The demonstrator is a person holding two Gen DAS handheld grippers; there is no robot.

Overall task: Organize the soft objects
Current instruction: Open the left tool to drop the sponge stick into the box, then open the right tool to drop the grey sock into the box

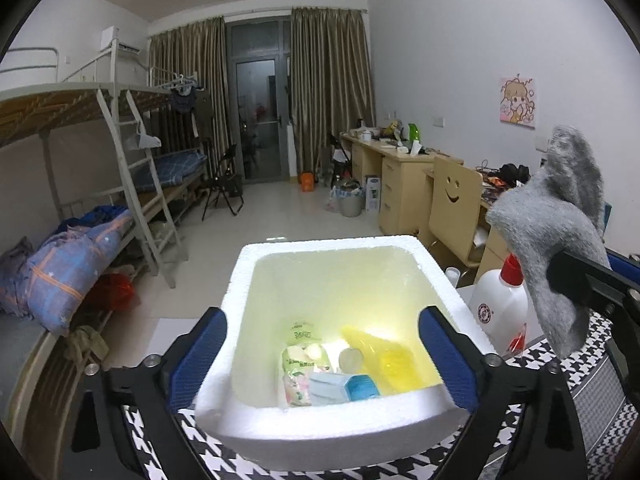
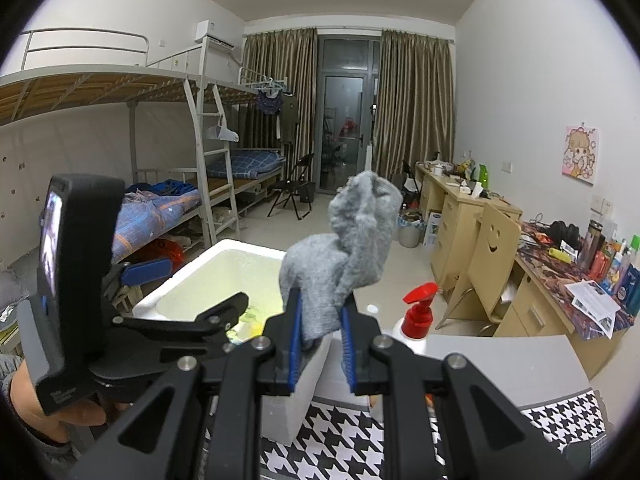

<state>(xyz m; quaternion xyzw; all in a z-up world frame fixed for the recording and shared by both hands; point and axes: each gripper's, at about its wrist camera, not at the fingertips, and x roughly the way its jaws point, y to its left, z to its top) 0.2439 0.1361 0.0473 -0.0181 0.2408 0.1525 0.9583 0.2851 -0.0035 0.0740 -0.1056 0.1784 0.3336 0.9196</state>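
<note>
A white foam box [image 1: 320, 428] stands on a houndstooth cloth [image 1: 600, 420]. Inside lie green-printed tissue packs [image 1: 298, 364], a blue pack [image 1: 344, 386], a pale roll [image 1: 351, 359] and a yellow bag [image 1: 384, 354]. My left gripper [image 1: 323, 320] is open, its blue pads [image 1: 200, 352] spread to either side of the box's near end, with nothing between them. In the right wrist view it [image 2: 192, 284] hovers over the box [image 2: 256, 250]. My right gripper [image 2: 322, 300] is shut on a grey sock [image 2: 352, 240], held up beside the box's right side, where the sock [image 1: 552, 216] droops from the jaws.
A white bottle with a red pump [image 2: 418, 316] stands just right of the box, on a grey board [image 2: 500, 364]. A hand [image 2: 36, 400] holds the left gripper's handle. Beyond are bunk beds [image 1: 100, 208], a wooden chair [image 1: 456, 204] and cluttered desks [image 2: 560, 280].
</note>
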